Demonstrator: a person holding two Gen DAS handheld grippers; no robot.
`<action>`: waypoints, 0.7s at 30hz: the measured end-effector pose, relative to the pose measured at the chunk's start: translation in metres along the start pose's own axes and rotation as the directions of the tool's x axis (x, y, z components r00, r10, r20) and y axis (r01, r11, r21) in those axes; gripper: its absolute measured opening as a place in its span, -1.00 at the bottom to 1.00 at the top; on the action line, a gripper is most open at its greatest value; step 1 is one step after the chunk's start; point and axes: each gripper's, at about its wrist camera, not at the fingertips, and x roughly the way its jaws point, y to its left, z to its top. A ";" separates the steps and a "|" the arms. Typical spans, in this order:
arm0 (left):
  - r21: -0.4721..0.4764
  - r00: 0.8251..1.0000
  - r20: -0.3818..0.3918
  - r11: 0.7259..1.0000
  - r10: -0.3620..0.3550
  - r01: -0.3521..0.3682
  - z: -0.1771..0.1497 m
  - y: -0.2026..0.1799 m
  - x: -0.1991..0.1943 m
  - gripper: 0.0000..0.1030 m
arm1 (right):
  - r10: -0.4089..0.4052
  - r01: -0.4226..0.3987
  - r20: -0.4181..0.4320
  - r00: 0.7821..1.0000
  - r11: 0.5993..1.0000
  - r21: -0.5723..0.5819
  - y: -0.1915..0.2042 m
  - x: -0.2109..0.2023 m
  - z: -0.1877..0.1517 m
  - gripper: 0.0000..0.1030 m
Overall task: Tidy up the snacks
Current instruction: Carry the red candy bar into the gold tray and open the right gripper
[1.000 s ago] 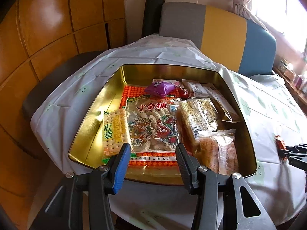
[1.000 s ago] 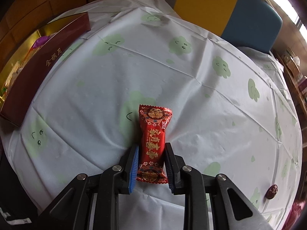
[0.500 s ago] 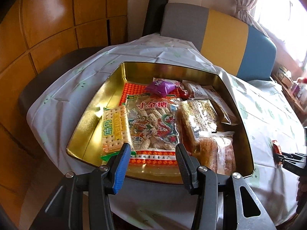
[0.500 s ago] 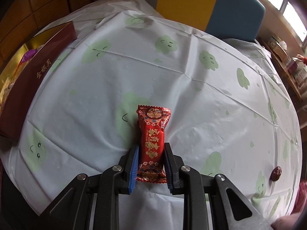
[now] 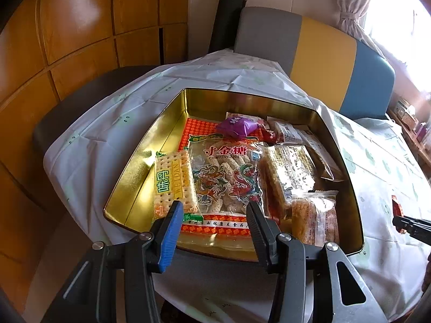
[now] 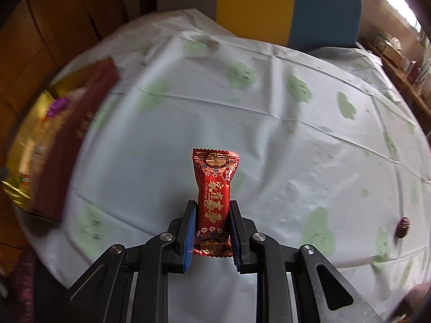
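A gold tin [image 5: 172, 123] sits on the table and holds several snack packs: a cracker pack [image 5: 172, 180], a big clear bag of sesame sticks [image 5: 226, 175], a purple sweet [image 5: 238, 127] and clear-wrapped bars [image 5: 291, 172]. My left gripper [image 5: 212, 210] is open and empty, just short of the tin's near rim. My right gripper [image 6: 211, 212] is shut on a red snack packet [image 6: 214, 188] and holds it above the tablecloth. The tin with its dark red outer wall [image 6: 70, 145] is at the left, blurred. The right gripper's tips show in the left wrist view [image 5: 406, 224].
The table has a white cloth with green cloud prints [image 6: 296, 123]. A small dark red sweet [image 6: 403, 226] lies near the right edge. A grey, yellow and blue chair back [image 5: 317, 56] stands behind the table. Wooden panels [image 5: 80, 40] are at the left.
My right gripper has lifted the red packet off the cloth and swung, so the tin now shows more at the left. My left gripper has drawn back a little from the tin.
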 end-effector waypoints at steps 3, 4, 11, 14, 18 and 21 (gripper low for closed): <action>-0.013 1.000 0.002 1.000 0.008 -0.008 0.002 0.003 -0.001 -0.04 | 0.041 -0.040 0.019 0.999 0.999 -0.032 0.019 -0.008 0.005 -0.56; -0.016 1.000 0.002 1.000 0.010 -0.010 0.003 0.004 -0.001 -0.04 | 0.060 -0.060 0.023 0.998 0.997 -0.038 0.026 -0.010 0.007 -0.56; -0.065 0.999 0.010 0.997 0.045 -0.044 0.011 0.022 -0.006 -0.04 | 0.189 -0.179 0.044 0.981 0.970 -0.165 0.093 -0.027 0.026 -0.56; -0.087 0.998 0.022 0.994 0.066 -0.064 0.014 0.032 -0.010 -0.04 | 0.252 -0.238 0.034 0.967 0.945 -0.224 0.128 -0.032 0.035 -0.56; -0.121 0.996 0.029 0.989 0.084 -0.079 0.018 0.046 -0.012 -0.04 | 0.343 -0.330 -0.005 0.939 0.901 -0.281 0.178 -0.032 0.045 -0.56; -0.137 0.996 0.022 0.987 0.088 -0.084 0.018 0.052 -0.010 -0.04 | 0.390 -0.387 -0.058 0.919 0.865 -0.320 0.214 -0.023 0.049 -0.53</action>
